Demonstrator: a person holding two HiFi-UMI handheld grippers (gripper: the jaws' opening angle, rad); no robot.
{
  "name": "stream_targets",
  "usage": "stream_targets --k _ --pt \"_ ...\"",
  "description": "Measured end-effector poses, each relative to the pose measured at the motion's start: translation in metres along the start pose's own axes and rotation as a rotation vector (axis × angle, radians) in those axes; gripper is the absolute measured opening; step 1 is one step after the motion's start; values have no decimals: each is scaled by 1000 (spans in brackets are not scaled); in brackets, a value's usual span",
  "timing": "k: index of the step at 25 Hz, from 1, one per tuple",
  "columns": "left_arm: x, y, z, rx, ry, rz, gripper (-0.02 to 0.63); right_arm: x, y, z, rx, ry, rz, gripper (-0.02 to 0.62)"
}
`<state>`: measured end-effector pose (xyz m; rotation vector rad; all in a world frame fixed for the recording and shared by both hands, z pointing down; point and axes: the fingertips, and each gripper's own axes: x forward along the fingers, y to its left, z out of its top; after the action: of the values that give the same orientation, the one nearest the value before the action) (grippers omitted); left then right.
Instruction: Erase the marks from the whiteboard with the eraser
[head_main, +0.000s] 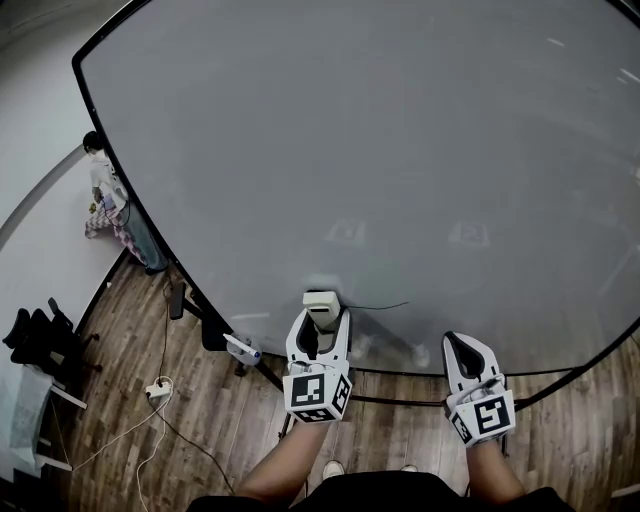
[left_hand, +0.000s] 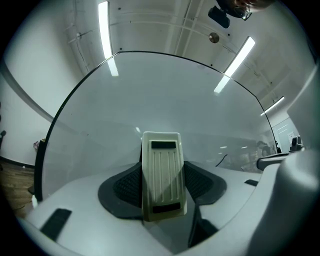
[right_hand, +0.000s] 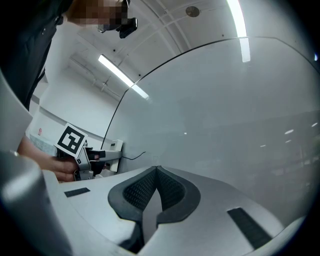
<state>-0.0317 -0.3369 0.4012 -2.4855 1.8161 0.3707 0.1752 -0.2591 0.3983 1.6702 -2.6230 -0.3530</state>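
Two tongs are held up in front of a big whiteboard (head_main: 400, 150). The left tongs (head_main: 320, 314) are squeezed tight on a white eraser (left_hand: 161, 175). The eraser sits right between the two dark pads, and its far end sticks out past the tips. It has ridges along its back and a dark patch at each end. Its far end is up against the lower part of the whiteboard, but I cannot tell if it really touches. A thin dark line (head_main: 382, 304) runs on the board just to the right of the eraser, between the two tongs.

The right tongs (head_main: 457, 346) are pressed together, tip to tip, with nothing in them. They are held off to the right of the left tongs, near the bottom edge of the board and apart from the eraser.

Far off to the left of the left tongs, a person (head_main: 103, 195) stands by the edge of the board. Under both tongs is a wooden floor (head_main: 120, 400). A white plug box (head_main: 158, 390) with a cable lies on it, down and to the left of the left tongs.
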Motion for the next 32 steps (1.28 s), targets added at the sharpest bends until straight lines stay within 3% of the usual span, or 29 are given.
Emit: stream_targets --k 18,32 --pt "5 -25 -6 26 19 -17 267 3 -4 1 10 -36 25 18" --pt "7 -132 -8 204 45 -201 267 -26 -26 10 5 -49 -36 18"
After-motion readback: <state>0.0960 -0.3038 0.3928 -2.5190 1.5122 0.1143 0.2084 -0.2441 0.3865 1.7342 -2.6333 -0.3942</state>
